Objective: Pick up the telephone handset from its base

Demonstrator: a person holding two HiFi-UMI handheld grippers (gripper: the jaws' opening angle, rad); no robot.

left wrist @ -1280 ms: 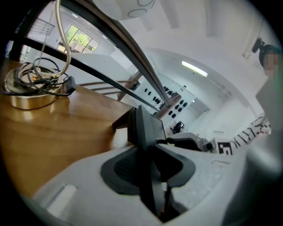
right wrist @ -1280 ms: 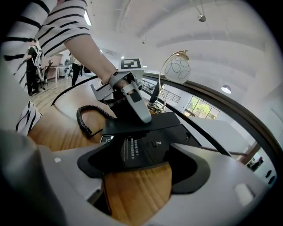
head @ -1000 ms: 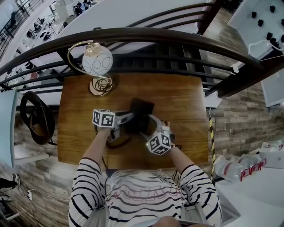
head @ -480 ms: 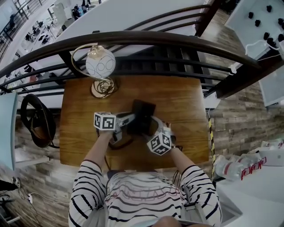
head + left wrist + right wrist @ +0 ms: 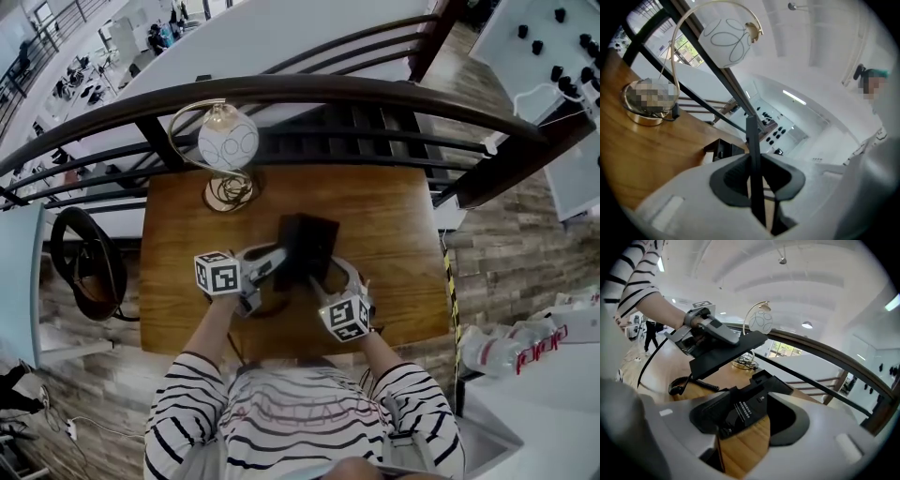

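A wooden table [image 5: 394, 225] is seen from above, set against a dark curved railing [image 5: 328, 89]. At the table's far left corner a desk lamp [image 5: 228, 141] is placed, with a white globe shade hung from a brass hoop. Just right of it and nearer the person, the left gripper [image 5: 272, 257] is held out from a striped sleeve [image 5: 183, 394]. Its jaws are clamped nearly together on the thin edge of the telephone handset [image 5: 724, 355], a flat black slab. The handset is held tilted in the air above the table, apart from its base, with its far end raised higher. Below its lower end a black coiled cord [image 5: 689, 382] is looped on the wood and is led toward the base. Further right, near the middle of the table, the telephone base [image 5: 745, 411] is found between the jaws of the right gripper [image 5: 328, 274]. It is black, with a small white-print label on its upper face. Those jaws are closing around it, but bare wood is seen between the base and one jaw, so it is not yet gripped. Past the table's right edge, plastic bottles with red labels [image 5: 516, 354] are seen.
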